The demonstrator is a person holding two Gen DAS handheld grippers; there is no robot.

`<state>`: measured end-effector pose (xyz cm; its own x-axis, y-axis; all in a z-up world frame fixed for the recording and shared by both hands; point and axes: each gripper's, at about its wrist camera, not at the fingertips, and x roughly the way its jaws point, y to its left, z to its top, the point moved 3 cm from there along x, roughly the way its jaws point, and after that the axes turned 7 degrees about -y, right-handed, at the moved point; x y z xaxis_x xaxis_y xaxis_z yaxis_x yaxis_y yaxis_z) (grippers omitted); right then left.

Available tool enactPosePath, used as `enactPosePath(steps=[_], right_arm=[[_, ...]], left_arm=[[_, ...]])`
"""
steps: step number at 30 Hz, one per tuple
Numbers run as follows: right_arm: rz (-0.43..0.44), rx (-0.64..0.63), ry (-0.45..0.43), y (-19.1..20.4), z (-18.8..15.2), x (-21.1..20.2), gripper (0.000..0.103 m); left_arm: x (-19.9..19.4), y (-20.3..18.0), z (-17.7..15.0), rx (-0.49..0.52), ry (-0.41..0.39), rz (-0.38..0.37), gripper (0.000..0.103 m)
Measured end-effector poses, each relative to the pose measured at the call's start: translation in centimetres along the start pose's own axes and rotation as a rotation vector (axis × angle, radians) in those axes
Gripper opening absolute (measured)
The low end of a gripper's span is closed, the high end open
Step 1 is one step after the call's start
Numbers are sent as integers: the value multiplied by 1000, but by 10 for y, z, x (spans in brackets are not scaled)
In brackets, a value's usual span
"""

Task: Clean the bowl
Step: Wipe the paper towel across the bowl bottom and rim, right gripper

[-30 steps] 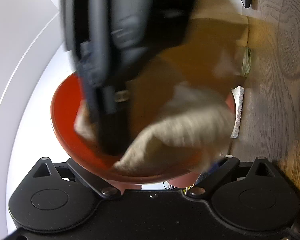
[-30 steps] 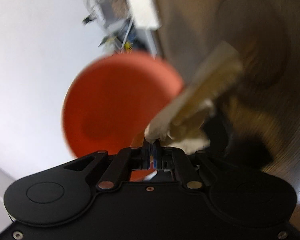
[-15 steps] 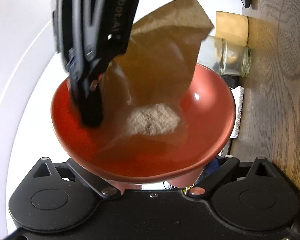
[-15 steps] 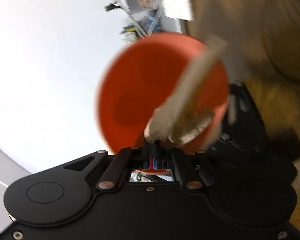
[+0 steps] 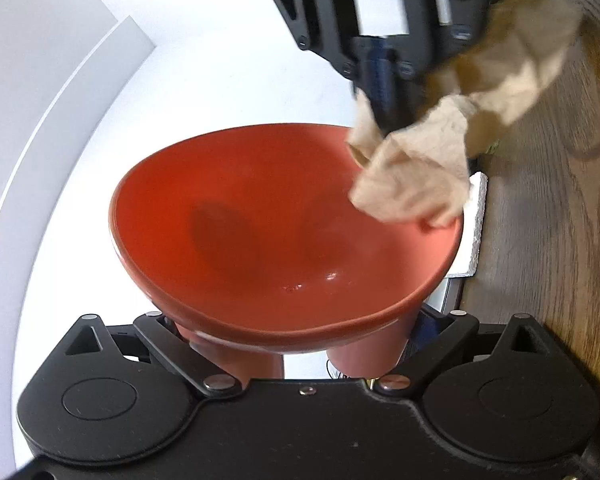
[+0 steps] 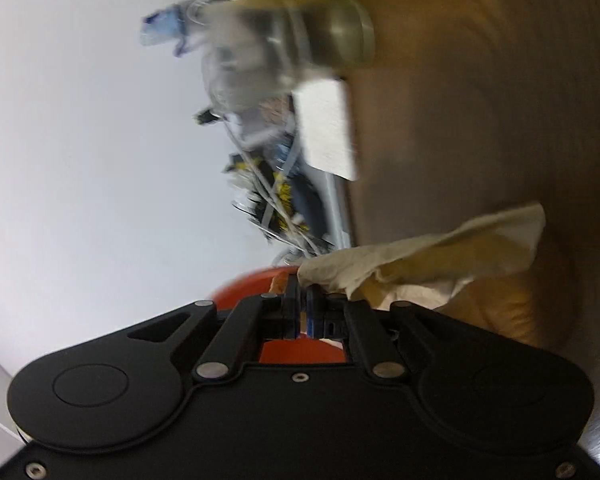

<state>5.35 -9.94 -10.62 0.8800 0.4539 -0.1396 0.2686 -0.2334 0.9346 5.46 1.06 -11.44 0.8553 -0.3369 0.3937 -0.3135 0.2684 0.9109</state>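
White wall behind, wood-grain surface (image 5: 560, 220) to one side of red bowl (image 5: 284, 236). Bowl gripped at near rim by left gripper (image 5: 296, 344), tilted, interior facing cam. Right gripper (image 6: 302, 300) clamped shut on beige paper towel (image 6: 432, 256). Vs 0.5 s ago: towel + right gripper lifted out of bowl interior, now at bowl's far rim; interior exposed. Glass jar (image 6: 300, 40) beyond bowl, blurred. No legible writing now.

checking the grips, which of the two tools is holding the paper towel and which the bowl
The right tool is shut on the crumpled beige paper towel, which hangs over the rim. The left tool grips the red bowl from beneath by its near rim.
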Motion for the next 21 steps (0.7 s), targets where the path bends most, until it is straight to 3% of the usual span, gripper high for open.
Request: enactPosePath(steps=[5, 10, 16, 21], right_arm=[[-48, -6, 71, -16, -17, 20, 5], [-37, -12, 172, -16, -42, 18, 5], [54, -13, 241, 11, -54, 16, 5], [159, -47, 182, 42, -41, 1, 5]], left_arm=[[0, 0, 1, 0, 0, 0, 94], [0, 0, 1, 0, 0, 0, 94], [0, 0, 1, 0, 0, 0, 95], [0, 0, 1, 0, 0, 0, 95]])
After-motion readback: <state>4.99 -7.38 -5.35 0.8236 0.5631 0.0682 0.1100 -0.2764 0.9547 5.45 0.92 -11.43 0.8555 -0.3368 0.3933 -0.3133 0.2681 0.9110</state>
